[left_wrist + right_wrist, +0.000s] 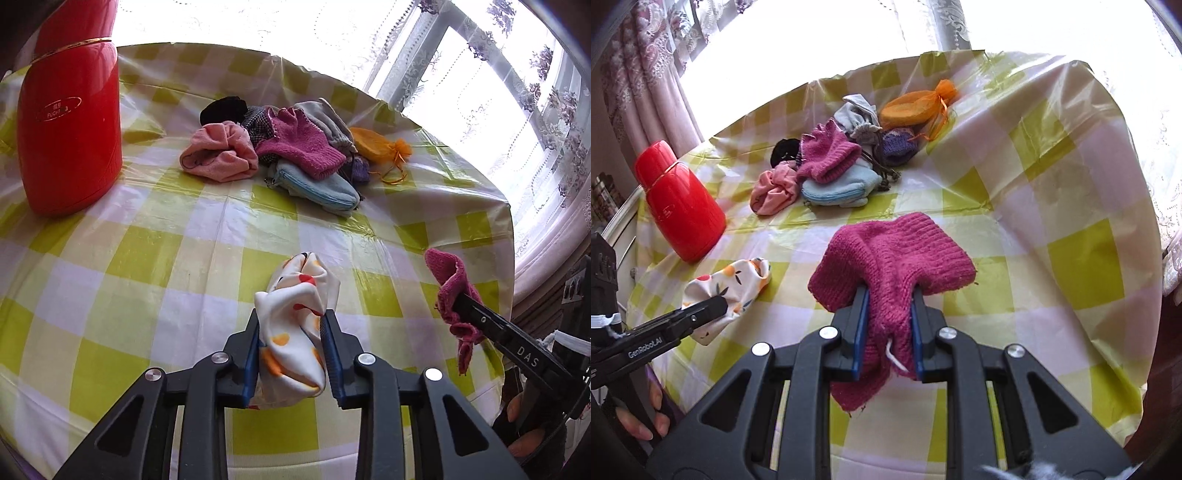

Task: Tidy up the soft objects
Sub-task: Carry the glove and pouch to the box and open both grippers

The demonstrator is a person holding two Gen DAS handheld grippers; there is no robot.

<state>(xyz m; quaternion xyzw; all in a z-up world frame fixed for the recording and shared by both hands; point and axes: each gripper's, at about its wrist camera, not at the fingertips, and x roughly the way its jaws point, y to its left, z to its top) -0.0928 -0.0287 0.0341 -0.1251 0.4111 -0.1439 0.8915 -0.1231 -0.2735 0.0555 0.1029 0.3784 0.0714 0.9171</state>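
My left gripper (291, 317) is shut on a white cloth with orange and red fruit prints (295, 295), held over the near part of the table; it also shows in the right wrist view (731, 280). My right gripper (888, 295) is shut on a magenta knitted piece (894, 251), seen from the left wrist view (452, 291) near the table's right edge. A pile of soft things lies farther back: a pink cloth (218, 155), a second magenta knit (299, 144), a light blue zip pouch (321, 184), a grey drawstring bag (858, 118), an orange mesh pouch (376, 144) and a purple knit (897, 146).
A tall red thermos (70, 129) stands at the table's left, also in the right wrist view (679, 206). The table wears a glossy yellow-green checked cloth (147, 258). Curtained windows (498, 92) lie beyond the far and right edges.
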